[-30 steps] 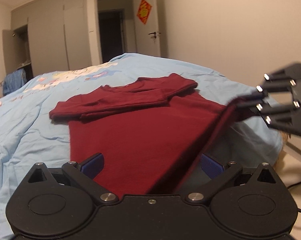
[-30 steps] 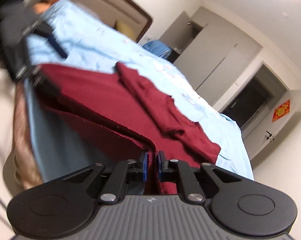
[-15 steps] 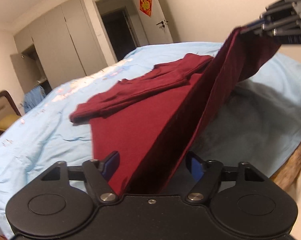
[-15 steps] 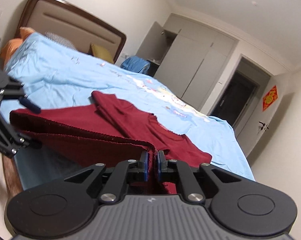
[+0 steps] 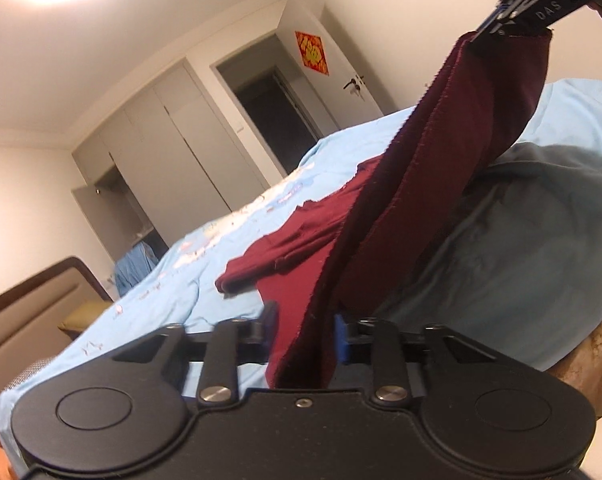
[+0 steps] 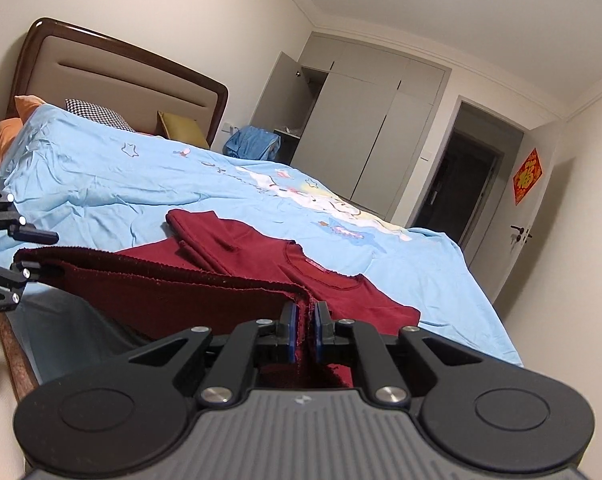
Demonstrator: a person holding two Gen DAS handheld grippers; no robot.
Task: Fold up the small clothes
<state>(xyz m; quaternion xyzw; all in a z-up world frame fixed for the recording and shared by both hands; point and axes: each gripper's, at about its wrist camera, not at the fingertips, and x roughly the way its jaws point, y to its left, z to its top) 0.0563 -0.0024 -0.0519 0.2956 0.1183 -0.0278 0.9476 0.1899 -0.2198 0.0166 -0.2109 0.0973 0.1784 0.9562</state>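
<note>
Maroon shirt (image 6: 341, 280) hem lifted — both tongs (image 6: 305, 330) clamped.

Shirt (image 6: 229, 276): dark red knit cloth, matt, with a fuzzy, rough-cut hem. Bed sheet (image 6: 113, 184): light blue woven cloth, matt, creased, printed with cartoon figures. Headboard (image 6: 113, 76), upper left of the right wrist view: glossy dark brown wood frame around a smooth beige padded panel. Right gripper (image 6: 305, 330): matt black plastic body, ribbed grey top, bright metal screw heads; fingers (image 6: 291, 330) faced with blue pads. Wardrobe doors (image 6: 361, 120): smooth matt grey.
</note>
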